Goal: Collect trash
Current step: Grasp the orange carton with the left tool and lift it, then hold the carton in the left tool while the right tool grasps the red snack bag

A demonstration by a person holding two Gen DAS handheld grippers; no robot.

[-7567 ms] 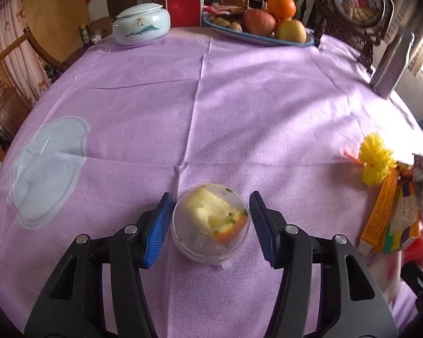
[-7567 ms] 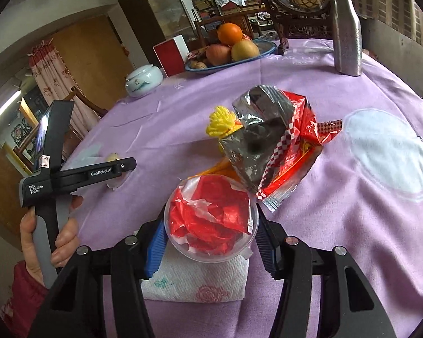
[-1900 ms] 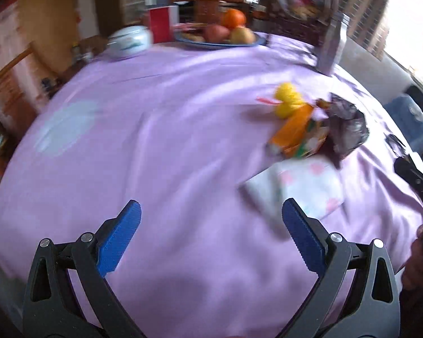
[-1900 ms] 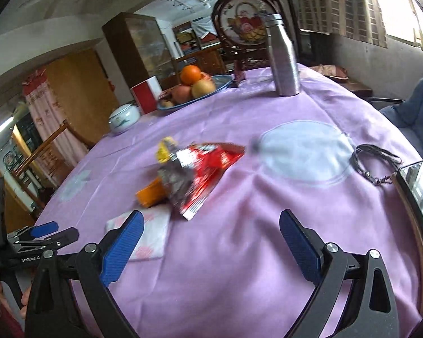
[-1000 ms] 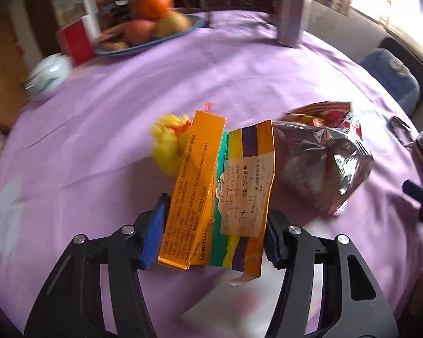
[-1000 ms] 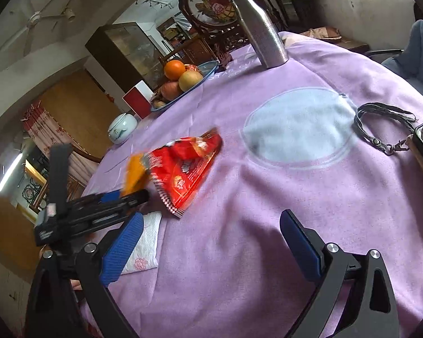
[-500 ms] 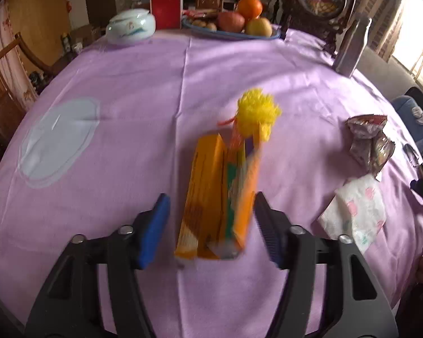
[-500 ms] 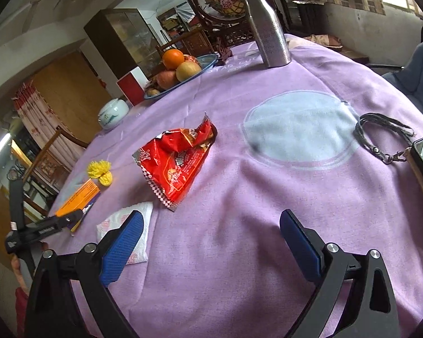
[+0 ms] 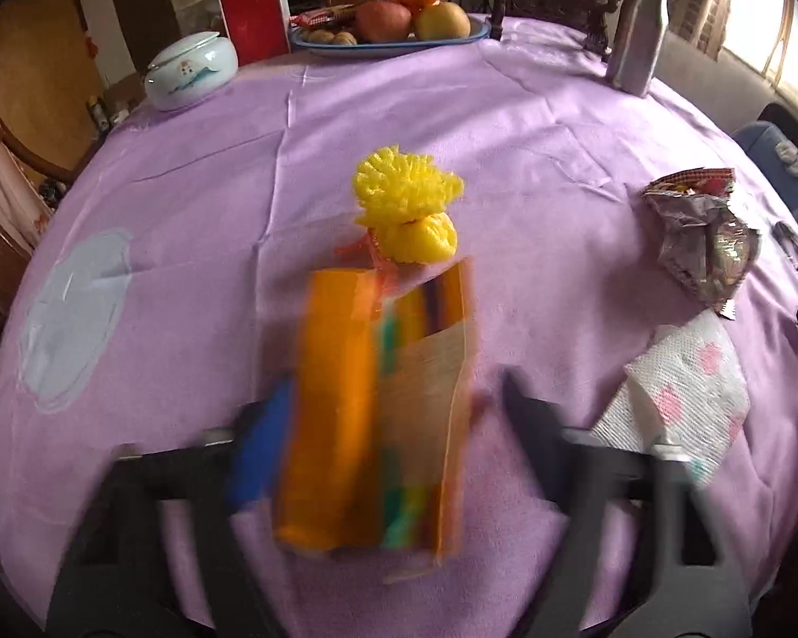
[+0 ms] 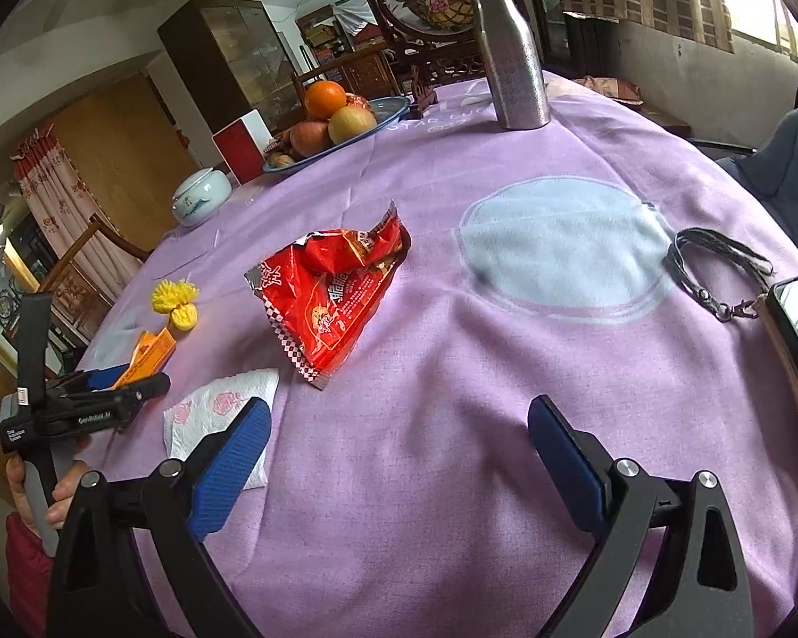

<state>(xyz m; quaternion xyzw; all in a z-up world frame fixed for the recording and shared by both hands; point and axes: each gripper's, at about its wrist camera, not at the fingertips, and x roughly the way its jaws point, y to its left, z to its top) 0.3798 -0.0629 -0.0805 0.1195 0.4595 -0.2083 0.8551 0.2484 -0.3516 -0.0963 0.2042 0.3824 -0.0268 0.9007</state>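
The surface (image 10: 452, 399), under purple cloth, bears a wrapper (image 10: 330, 292), napkin (image 10: 213, 420), pompom (image 10: 175, 303), bottle (image 10: 510, 53), fruit plate (image 10: 388, 106), jar (image 10: 199, 196) and strap (image 10: 718, 276).

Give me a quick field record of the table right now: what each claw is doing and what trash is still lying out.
left claw: jaws closing, orange carton between them; frame too blurred to confirm contact
right claw: open, empty, over bare tablecloth
trash on cloth: red snack bag, paper napkin, yellow foam net
napkin position: beside the right claw's left finger
snack bag position: ahead of the right claw, clear of it
not trash: steel bottle, fruit plate, lidded white bowl
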